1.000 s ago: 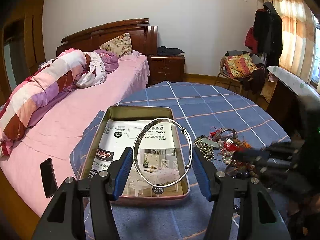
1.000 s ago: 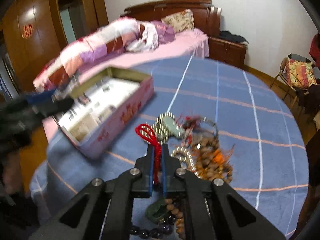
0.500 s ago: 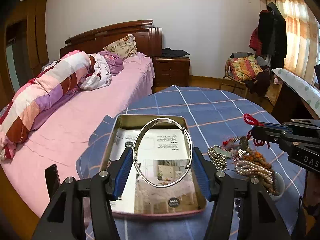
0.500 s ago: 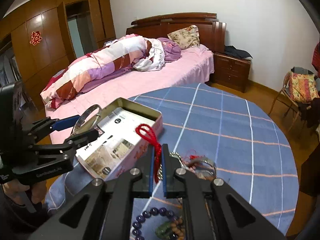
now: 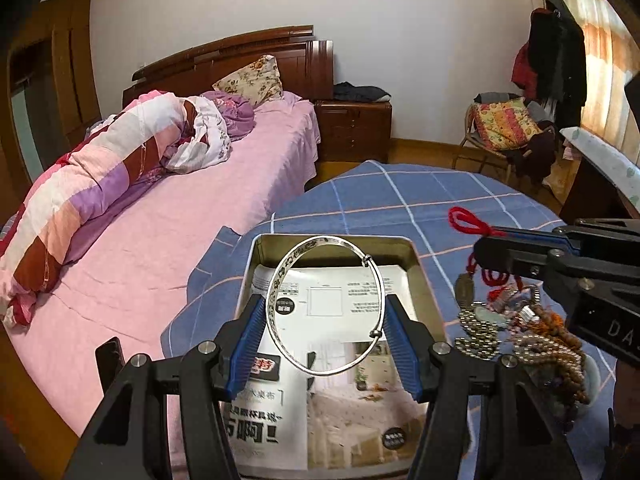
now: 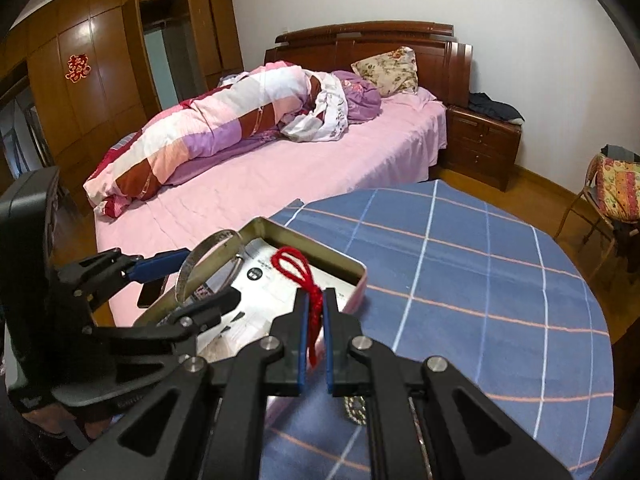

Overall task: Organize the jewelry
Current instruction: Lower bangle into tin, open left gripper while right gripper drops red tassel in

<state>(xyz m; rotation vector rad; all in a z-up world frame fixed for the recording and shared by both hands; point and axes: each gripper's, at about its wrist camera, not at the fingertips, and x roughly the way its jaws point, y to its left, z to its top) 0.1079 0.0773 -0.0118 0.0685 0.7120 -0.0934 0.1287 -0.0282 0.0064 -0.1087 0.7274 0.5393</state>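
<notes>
Soft daylight from the curtained window (image 5: 600, 52); sharp frames; fisheye-bent, dark corners.

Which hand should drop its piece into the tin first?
Probably left: the left gripper holds the silver bangle over the rectangular metal tin; the right gripper's red cord hangs at its edge.

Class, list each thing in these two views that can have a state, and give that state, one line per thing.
left gripper: shut on the silver bangle
right gripper: shut on the red cord
tin box: open, no lid
bead pile: loose on the table
</notes>
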